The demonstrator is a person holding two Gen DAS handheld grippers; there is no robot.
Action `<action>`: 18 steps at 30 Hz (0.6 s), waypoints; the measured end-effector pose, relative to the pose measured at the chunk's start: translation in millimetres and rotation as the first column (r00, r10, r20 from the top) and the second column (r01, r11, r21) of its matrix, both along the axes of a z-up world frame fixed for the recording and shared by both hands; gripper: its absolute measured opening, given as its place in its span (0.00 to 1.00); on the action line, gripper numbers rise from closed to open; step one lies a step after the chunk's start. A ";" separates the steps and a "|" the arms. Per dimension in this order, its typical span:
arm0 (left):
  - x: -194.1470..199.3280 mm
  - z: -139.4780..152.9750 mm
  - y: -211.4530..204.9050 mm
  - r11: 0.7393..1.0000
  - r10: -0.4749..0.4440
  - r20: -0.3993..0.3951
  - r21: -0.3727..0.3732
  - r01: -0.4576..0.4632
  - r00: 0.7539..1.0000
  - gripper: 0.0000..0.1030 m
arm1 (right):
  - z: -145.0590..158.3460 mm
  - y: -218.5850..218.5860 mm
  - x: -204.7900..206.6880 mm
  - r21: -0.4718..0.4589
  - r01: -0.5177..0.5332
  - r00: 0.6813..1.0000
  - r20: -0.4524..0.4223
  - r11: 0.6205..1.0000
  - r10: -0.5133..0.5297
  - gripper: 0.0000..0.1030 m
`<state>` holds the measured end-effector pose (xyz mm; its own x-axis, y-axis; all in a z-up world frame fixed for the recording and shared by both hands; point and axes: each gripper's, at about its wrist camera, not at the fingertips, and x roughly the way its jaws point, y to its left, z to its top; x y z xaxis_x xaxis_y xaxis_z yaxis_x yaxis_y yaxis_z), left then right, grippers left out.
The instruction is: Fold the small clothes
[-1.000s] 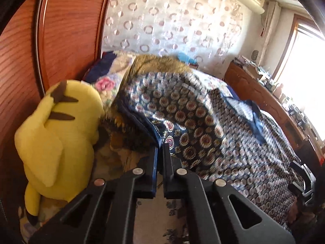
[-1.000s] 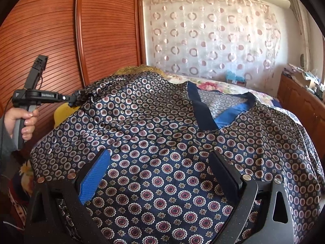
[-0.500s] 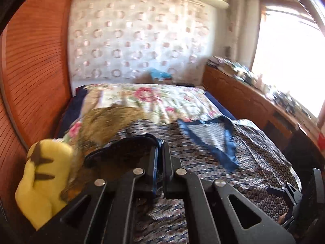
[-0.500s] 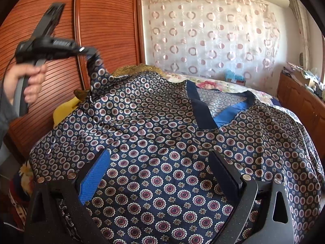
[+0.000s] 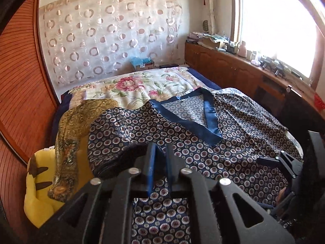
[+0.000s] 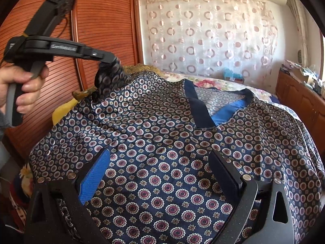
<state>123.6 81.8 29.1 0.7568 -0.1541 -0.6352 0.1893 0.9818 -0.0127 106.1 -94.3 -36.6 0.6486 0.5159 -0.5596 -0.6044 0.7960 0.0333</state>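
Observation:
A dark blue shirt point(image 6: 182, 142) with a round medallion print and a plain blue V-neck band point(image 5: 209, 120) lies spread on the bed. My left gripper point(image 5: 160, 152) is shut on the shirt's left sleeve edge and holds it lifted above the shirt body; it shows in the right wrist view point(image 6: 110, 60) with bunched cloth hanging from it. My right gripper point(image 6: 160, 162) is open, low over the shirt's lower front, its fingers either side of flat cloth.
A yellow plush toy point(image 5: 38, 185) and a golden patterned cloth point(image 5: 75, 126) lie at the shirt's left. A floral bedspread point(image 5: 142, 85) is behind. A wooden wardrobe point(image 6: 97, 14) stands left, a cluttered wooden cabinet point(image 5: 233, 65) runs along the right.
My left gripper has lifted the sleeve edge up and swung it right, over the shirt body. My right gripper has stayed still and open.

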 end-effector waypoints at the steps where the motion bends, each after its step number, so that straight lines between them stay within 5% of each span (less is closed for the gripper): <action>1: -3.1 1.9 2.0 1.000 0.008 0.005 0.001 -0.008 1.000 0.26 | 0.0 -1.0 0.2 0.001 -0.001 1.000 -0.001 1.000 0.001 0.96; 6: -28.0 4.9 23.4 0.997 0.077 0.057 -0.009 -0.077 0.995 0.54 | 0.9 -3.5 4.1 0.012 -0.006 1.000 -0.026 1.000 0.007 0.96; 11: -48.9 -8.8 48.4 0.989 0.143 0.053 -0.047 -0.140 0.988 0.55 | 7.5 -4.4 13.7 0.032 -0.034 0.997 -0.061 0.999 0.036 0.94; 18: -75.4 -26.9 75.8 0.969 0.244 0.077 -0.063 -0.240 0.967 0.55 | 38.8 36.0 33.5 -0.021 -0.120 0.992 0.034 0.993 0.120 0.89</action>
<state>48.2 157.6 2.2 0.8256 0.0086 -0.5641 -0.0512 0.9969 -0.0598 139.6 -58.3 2.2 0.6020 0.5808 -0.5480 -0.6960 0.7181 -0.0034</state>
